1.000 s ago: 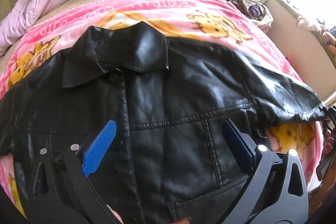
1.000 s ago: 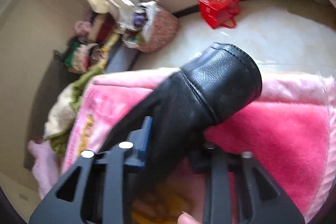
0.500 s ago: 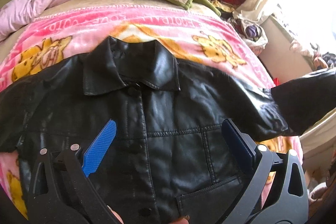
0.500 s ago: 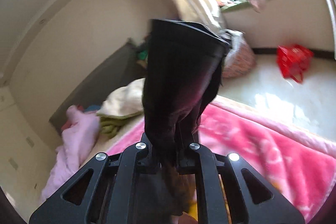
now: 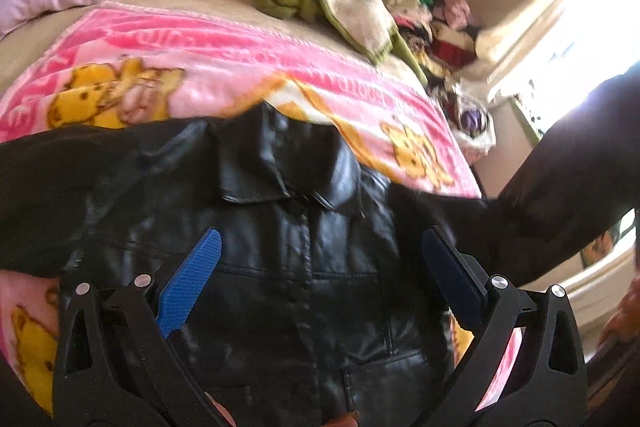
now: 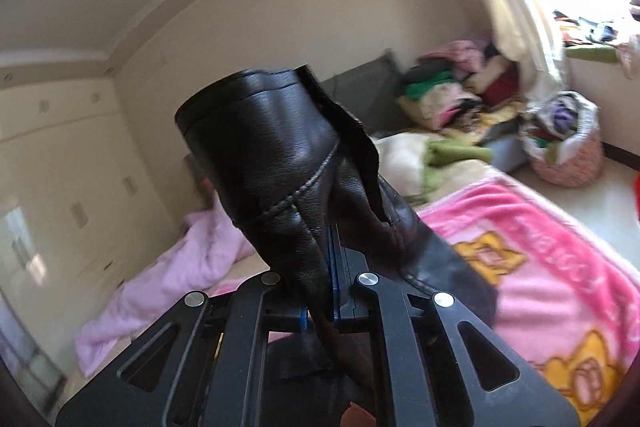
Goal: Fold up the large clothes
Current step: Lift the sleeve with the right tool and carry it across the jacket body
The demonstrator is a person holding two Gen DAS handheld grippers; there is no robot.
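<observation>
Now: right gripper (image 6: 334, 291) jaws clamped on jacket sleeve (image 6: 280, 155), lifted for folding inward | left gripper (image 5: 320, 275) jaws open above jacket (image 5: 304, 267), holding nothing.

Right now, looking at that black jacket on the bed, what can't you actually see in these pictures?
- Jacket hem: left wrist view, cut off by the bottom edge and the left gripper.
- Right gripper pads: right wrist view, buried in the clamped sleeve.
- Blanket lettering: blurred.
- Clothes pile: too small.
</observation>
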